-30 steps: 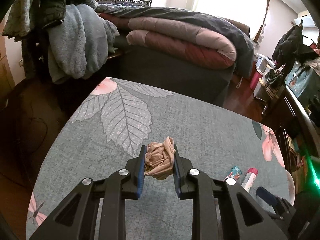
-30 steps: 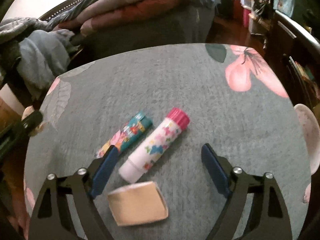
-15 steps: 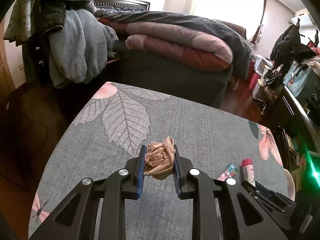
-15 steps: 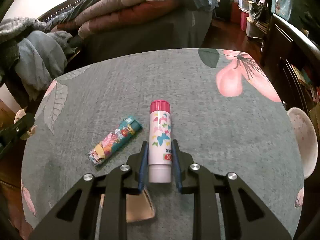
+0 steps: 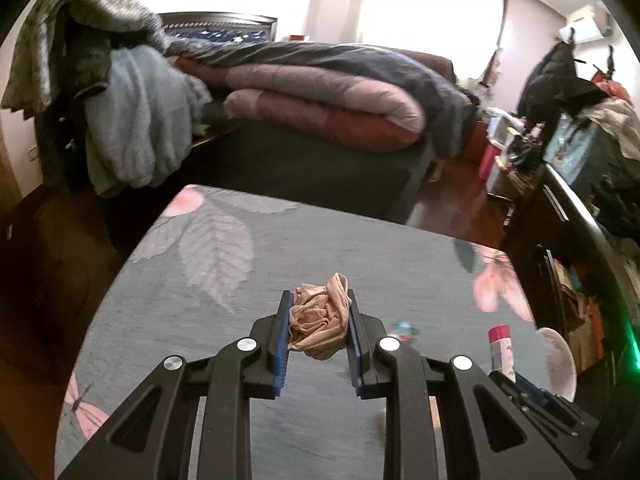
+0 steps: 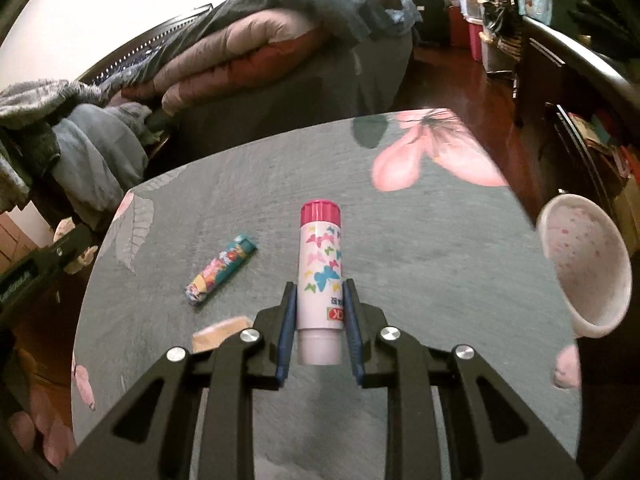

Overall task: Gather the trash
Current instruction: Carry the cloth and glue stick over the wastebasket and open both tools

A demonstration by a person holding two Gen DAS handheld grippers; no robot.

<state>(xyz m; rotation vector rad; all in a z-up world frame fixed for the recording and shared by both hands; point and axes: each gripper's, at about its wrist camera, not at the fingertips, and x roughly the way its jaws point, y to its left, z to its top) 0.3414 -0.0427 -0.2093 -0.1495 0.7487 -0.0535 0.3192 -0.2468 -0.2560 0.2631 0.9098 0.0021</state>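
My left gripper [image 5: 319, 304] is shut on a crumpled beige wad of trash [image 5: 320, 322] and holds it above the grey floral table [image 5: 360, 256]. My right gripper [image 6: 320, 292] is shut on a white glue stick [image 6: 321, 276] with a pink cap and butterfly print, lifted off the table [image 6: 420, 280]. The stick also shows in the left wrist view [image 5: 503, 350]. A colourful wrapper [image 6: 220, 269] lies on the table left of the stick. A beige folded piece [image 6: 219, 334] lies by the right gripper's left finger.
A white speckled bowl [image 6: 584, 276] hangs past the table's right edge, also in the left wrist view [image 5: 558, 364]. A bed with folded quilts [image 5: 328, 96] stands behind the table. Clothes [image 5: 132, 120] hang at left. Dark shelves [image 5: 580, 240] stand at right.
My right gripper closed on the glue stick and lifted it off the table. My left gripper rose with the wad still in it.
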